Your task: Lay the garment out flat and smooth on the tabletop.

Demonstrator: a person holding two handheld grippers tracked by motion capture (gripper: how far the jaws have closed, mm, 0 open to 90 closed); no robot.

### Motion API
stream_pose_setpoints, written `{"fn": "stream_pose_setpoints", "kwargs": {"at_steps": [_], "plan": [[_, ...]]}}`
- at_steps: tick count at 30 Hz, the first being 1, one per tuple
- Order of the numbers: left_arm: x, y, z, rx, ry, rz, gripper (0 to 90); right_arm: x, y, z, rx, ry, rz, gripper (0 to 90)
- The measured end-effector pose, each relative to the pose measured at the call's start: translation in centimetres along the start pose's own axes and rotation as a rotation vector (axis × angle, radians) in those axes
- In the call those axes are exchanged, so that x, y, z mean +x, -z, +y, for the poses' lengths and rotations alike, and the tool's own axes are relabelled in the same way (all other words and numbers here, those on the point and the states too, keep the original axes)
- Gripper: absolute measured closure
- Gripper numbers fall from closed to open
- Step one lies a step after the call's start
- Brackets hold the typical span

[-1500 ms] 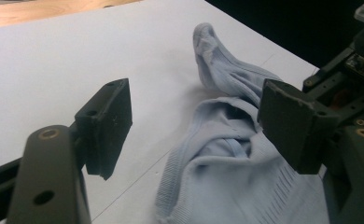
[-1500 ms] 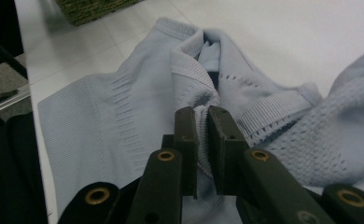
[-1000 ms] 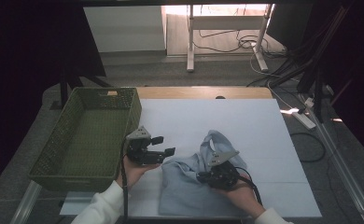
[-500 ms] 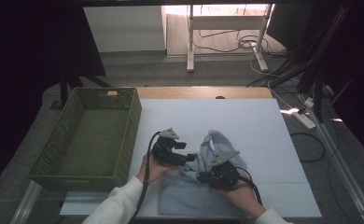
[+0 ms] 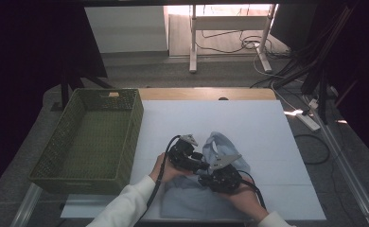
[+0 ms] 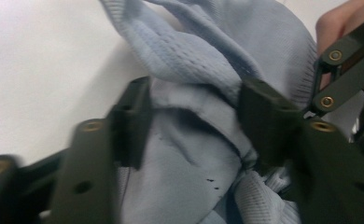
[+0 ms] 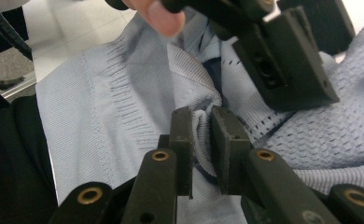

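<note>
While the light-blue knit sweater (image 5: 206, 189) lies bunched on the white counter (image 5: 249, 123), near the front edge & well right of the green basket (image 5: 90, 137), both grippers work its middle. Right gripper (image 7: 201, 140) has its jaws nearly together, pinching a thin ribbed fold of the knit. Left gripper (image 6: 189, 121) sits just beside it; its jaws have just been closing, now abt half open w/ a thick bunch of cloth between them. Pads look close to the cloth, but I can't tell if they press it yet.

Handling, as I judge it: soft, light, floppy, no stiffness, so it'll sag & drape from any hold. Open knit can snag or stretch if tugged hard. Best grip is prob. on the ribbed hem or a doubled fold, two holds spread apart, not one loose layer.
</note>
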State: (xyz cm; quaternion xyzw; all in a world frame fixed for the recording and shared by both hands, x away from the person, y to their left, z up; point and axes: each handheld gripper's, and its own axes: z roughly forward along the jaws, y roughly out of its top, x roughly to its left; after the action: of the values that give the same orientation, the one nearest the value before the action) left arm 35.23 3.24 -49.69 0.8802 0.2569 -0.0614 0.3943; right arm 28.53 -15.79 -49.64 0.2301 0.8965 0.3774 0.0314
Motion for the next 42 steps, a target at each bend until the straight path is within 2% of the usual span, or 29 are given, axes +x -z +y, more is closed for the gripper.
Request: {"fn": "stream_pose_setpoints", "kwargs": {"at_steps": [5,8,13,17,19,22,28,35,40,42], "plan": [[0.1,-0.2,-0.2,0.026,-0.024,-0.010,76.8,0.1,-0.1,0.0,0.000,0.010,0.002,75.8],[0.1,-0.1,-0.2,0.020,-0.025,-0.008,82.0,0.3,0.0,0.0,-0.005,0.025,0.007,70.6],[0.2,1.3,-0.3,-0.033,-0.026,0.020,82.6,0.5,0.4,0.2,-0.062,0.048,-0.005,57.7],[0.7,2.7,-0.4,-0.073,-0.011,0.041,82.6,0.4,1.3,0.4,-0.136,0.040,-0.056,50.7],[1.0,3.2,-0.4,-0.096,-0.001,0.037,82.6,0.2,1.7,0.4,-0.158,0.026,-0.082,49.1],[1.3,3.7,-0.4,-0.110,0.005,0.042,82.6,-0.4,1.8,0.3,-0.158,-0.007,-0.118,46.9],[1.8,4.5,-0.1,-0.134,0.013,0.060,82.8,-0.8,1.8,0.1,-0.147,-0.019,-0.149,46.4],[3.7,6.2,-0.3,-0.204,0.079,0.094,84.6,-1.4,1.9,-0.1,-0.146,-0.041,-0.173,46.3],[5.1,6.9,-0.4,-0.263,0.127,0.187,84.4,-1.6,1.9,-0.1,-0.142,-0.046,-0.186,46.2],[5.5,7.0,-0.4,-0.275,0.139,0.206,84.3,-1.7,1.9,-0.1,-0.141,-0.047,-0.187,46.0]]}}
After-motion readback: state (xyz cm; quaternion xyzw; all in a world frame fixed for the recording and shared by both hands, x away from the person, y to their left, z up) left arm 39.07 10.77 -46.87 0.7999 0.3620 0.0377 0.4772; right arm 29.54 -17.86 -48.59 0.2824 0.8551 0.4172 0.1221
